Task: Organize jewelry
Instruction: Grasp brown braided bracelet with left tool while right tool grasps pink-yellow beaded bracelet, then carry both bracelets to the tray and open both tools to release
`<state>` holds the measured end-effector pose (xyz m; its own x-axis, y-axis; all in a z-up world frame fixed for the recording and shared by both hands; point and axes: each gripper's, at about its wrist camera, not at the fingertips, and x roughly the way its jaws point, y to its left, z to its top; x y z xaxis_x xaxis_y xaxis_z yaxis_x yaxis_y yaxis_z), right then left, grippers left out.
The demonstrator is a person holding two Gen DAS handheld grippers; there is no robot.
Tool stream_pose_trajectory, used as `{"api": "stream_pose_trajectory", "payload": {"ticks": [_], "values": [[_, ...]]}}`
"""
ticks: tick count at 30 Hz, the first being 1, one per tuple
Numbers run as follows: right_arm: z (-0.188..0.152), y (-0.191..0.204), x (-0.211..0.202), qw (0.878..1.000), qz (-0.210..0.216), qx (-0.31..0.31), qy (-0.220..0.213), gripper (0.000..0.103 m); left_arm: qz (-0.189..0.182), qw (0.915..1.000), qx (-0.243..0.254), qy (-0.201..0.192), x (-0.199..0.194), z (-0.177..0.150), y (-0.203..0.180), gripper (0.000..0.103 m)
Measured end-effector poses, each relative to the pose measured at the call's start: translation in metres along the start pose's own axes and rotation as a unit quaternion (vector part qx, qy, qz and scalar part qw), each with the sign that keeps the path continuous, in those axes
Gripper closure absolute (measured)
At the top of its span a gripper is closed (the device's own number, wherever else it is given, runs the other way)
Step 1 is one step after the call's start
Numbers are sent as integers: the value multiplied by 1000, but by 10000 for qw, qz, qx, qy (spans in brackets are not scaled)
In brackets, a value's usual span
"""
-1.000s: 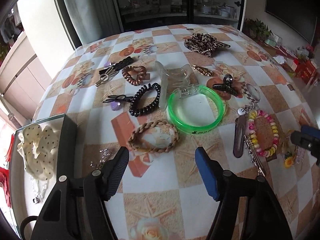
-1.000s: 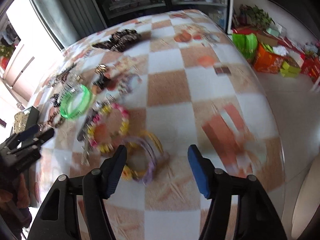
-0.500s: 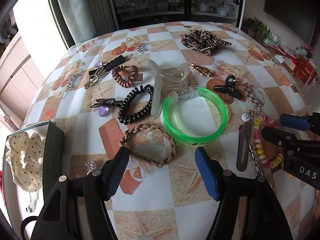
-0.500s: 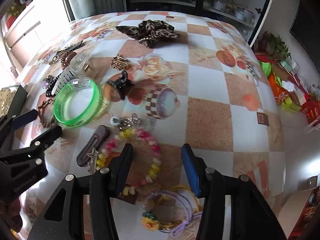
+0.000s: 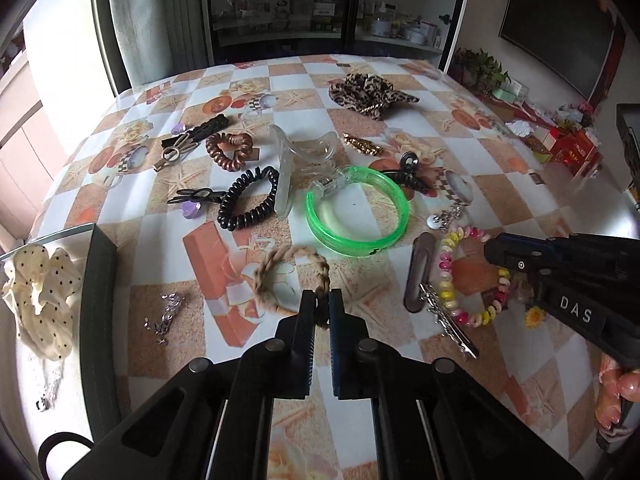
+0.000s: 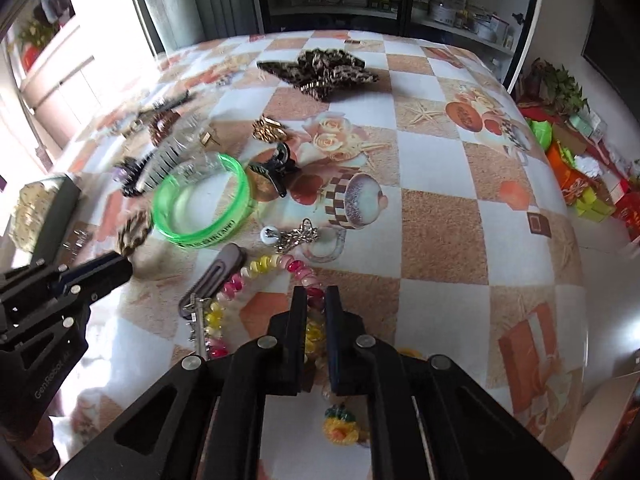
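Little is sorted yet: only a polka-dot scrunchie [image 5: 38, 292] lies in the tray [image 5: 98, 280] at the table's left edge. The braided band [image 5: 276, 268] is pinched by the left gripper [image 5: 319, 310]; the right gripper [image 6: 316, 314] is closing on the beaded bracelet [image 6: 280, 264], near the front edge.

2 wrist fisheyes, each close above the table [image 5: 500, 200], angled steeply down along its own fingers, both sharing the green bangle [image 5: 356, 216] and beaded bracelet [image 6: 248, 276]
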<state>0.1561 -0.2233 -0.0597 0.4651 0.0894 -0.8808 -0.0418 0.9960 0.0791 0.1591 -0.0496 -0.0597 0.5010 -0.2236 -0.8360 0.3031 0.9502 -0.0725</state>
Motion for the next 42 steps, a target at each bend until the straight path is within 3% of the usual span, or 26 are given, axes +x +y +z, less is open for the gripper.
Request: {"api": "stream_pose_trajectory", "payload": {"ticks": [14, 23, 32, 42], "values": [[-14, 3, -64, 9964, 697, 375, -315, 94, -341, 9979, -131, -538, -83, -18, 8, 95], [-18, 43, -99, 9946, 948, 105, -420, 94, -291, 9945, -326, -948, -141, -39, 40, 95], [-8, 139, -105, 9876, 1423, -564, -358, 94, 218, 9899, -839, -1121, -179, -77, 118, 95], [2, 267, -61, 9740, 1845, -1309, 86, 94, 775, 9834, -1462, -741, -160, -117, 200, 95]]}}
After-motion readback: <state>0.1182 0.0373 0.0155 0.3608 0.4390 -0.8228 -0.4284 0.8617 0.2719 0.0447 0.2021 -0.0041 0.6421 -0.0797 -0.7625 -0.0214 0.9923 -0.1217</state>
